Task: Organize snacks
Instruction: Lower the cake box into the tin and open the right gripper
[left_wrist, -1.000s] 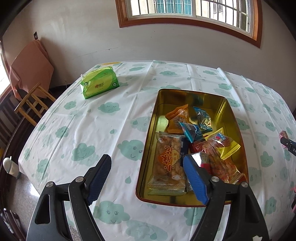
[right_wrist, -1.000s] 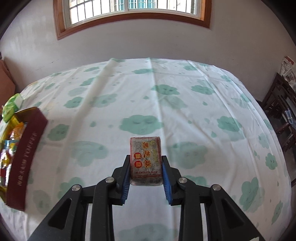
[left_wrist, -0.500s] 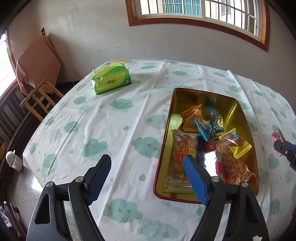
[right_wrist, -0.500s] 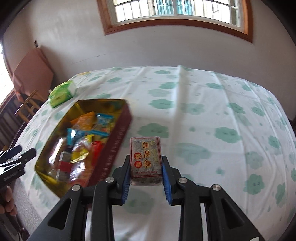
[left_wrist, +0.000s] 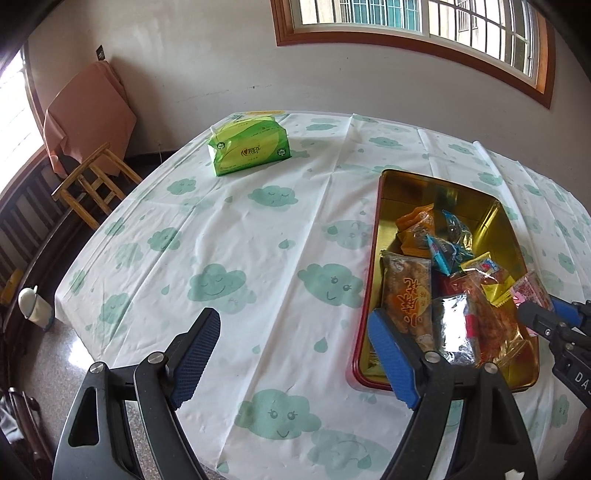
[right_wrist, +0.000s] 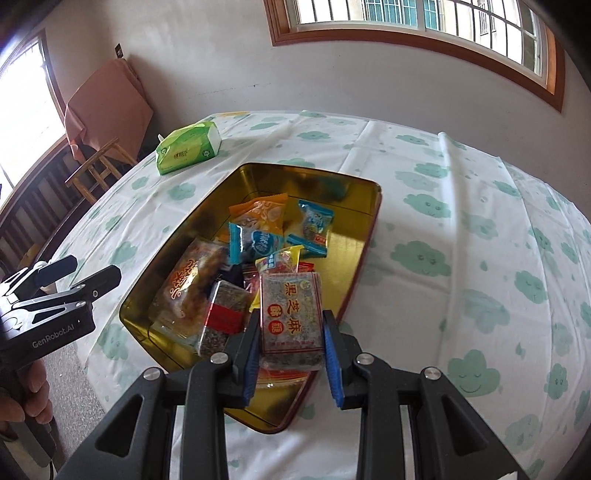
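Observation:
A gold tin with red outer walls (left_wrist: 443, 192) (right_wrist: 288, 181) lies on the cloud-print tablecloth and holds several wrapped snacks. My right gripper (right_wrist: 290, 321) is shut on a grey sesame snack pack (right_wrist: 290, 310) with red and yellow print, held over the tin's near end. In the left wrist view that pack (left_wrist: 532, 290) and the right gripper (left_wrist: 535, 314) show at the right edge. My left gripper (left_wrist: 291, 325) stands open with nothing between its fingers, above bare cloth to the left of the tin. It also appears at the left of the right wrist view, left gripper (right_wrist: 74, 280).
A green tissue pack (left_wrist: 249, 149) (right_wrist: 188, 147) lies at the far left of the table. Beyond the table's left edge stand a wooden chair with an orange cloth (left_wrist: 88, 110) and a small white bin (left_wrist: 35, 308). A person's hand (right_wrist: 33, 391) holds the left gripper.
My right gripper has carried the sesame pack leftward from over bare cloth to above the tin's near end. The left gripper has drifted left, so the tin now sits right of its fingers.

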